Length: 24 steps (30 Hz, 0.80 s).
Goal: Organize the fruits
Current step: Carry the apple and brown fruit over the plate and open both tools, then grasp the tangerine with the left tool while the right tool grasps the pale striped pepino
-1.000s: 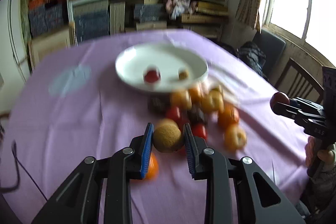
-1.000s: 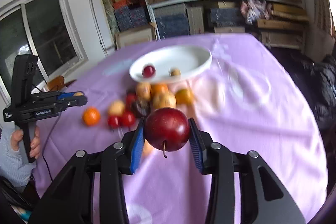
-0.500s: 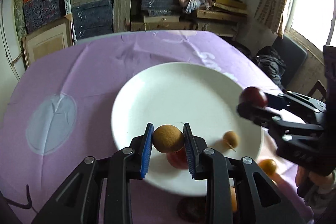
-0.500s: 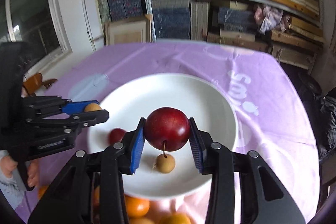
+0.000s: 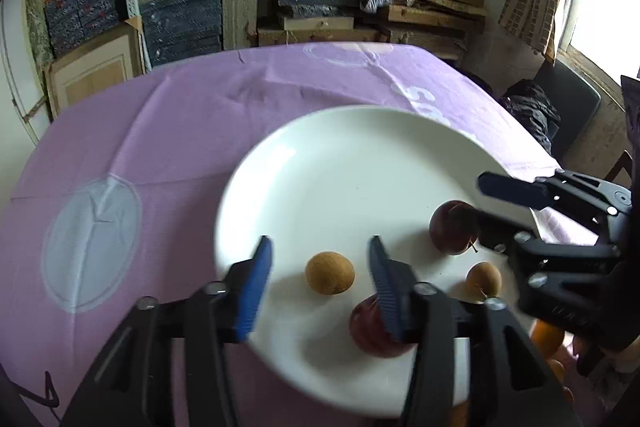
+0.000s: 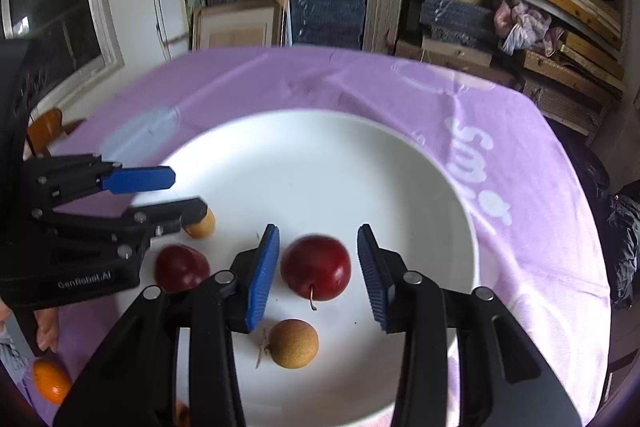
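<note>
"GenRobot.AI" lettering on left gripper (image 6: 156, 193)

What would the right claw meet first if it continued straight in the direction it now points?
Most likely the red plum, which lies between the right claw's just-opened pads, untouched, resting on the white plate. Past it comes bare plate. Depth is hard to judge here.

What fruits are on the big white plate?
On the white plate lie four fruits: two dark red plums and two small brown round fruits. The grippers' fingers cover part of the plate, so more could be hidden.
</note>
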Motion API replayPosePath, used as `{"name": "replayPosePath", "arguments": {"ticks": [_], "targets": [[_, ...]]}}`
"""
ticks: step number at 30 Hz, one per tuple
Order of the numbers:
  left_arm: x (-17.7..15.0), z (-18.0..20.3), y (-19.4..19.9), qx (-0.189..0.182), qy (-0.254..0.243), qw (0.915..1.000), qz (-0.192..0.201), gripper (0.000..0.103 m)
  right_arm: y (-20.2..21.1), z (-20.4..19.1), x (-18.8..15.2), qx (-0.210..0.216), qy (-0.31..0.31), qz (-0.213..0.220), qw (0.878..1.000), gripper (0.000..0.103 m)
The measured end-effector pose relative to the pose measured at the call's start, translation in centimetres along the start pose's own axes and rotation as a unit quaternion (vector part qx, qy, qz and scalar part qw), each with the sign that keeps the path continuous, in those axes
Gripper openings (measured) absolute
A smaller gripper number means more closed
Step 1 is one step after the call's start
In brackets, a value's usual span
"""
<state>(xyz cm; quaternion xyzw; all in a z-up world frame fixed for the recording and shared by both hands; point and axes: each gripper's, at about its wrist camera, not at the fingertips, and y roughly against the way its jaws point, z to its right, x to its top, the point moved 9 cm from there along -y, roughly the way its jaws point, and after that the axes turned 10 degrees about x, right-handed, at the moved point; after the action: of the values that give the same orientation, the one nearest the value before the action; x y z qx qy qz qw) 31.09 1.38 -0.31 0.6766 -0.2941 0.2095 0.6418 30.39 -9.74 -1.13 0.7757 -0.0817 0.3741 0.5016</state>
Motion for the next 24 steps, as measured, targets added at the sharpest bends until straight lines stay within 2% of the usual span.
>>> {"name": "replayPosePath", "arguments": {"ticks": [1,2,5,7,10,12,16,20,24], "targets": [[0.3,-0.7,1.4,0.008,0.007,0.9998,0.015,0.077,1.2,0.0,0.6,0.003,-0.005,0.017,1.0,0.069],[0.5,-1.1,2.6,0.012,0.013,0.9995,0.025,0.084,3.2,-0.1,1.2,0.005,-0.008,0.043,0.999,0.074],[-0.3,-2.7,7.4,0.014,0.03,0.998,0.054,0.096,9.4,-1.0,1.5,0.011,-0.009,0.096,0.995,0.084],[-2.4,-3.7,10.8,0.019,0.042,0.9962,0.074,0.1,12.8,-1.7,0.1,0.012,-0.009,0.113,0.993,0.099],[-7.6,-3.9,14.0,0.027,0.042,0.996,0.074,0.1,17.6,-3.7,-5.5,0.038,-0.02,0.141,0.989,0.099],[-10.5,-3.6,15.1,0.036,0.038,0.9959,0.074,0.1,19.3,-5.1,-9.2,0.051,-0.022,0.151,0.987,0.099],[-16.2,-2.3,16.3,0.051,0.019,0.9956,0.076,0.1,21.9,-7.0,-15.3,0.037,-0.029,0.189,0.981,0.099],[-17.8,-0.8,16.6,0.067,-0.015,0.994,0.086,0.1,21.8,-8.1,-18.2,0.07,-0.039,0.176,0.981,0.099],[-18.7,-0.1,15.3,0.074,-0.036,0.9941,0.071,0.1,19.9,-8.4,-18.6,0.06,-0.037,0.142,0.987,0.099]]}}
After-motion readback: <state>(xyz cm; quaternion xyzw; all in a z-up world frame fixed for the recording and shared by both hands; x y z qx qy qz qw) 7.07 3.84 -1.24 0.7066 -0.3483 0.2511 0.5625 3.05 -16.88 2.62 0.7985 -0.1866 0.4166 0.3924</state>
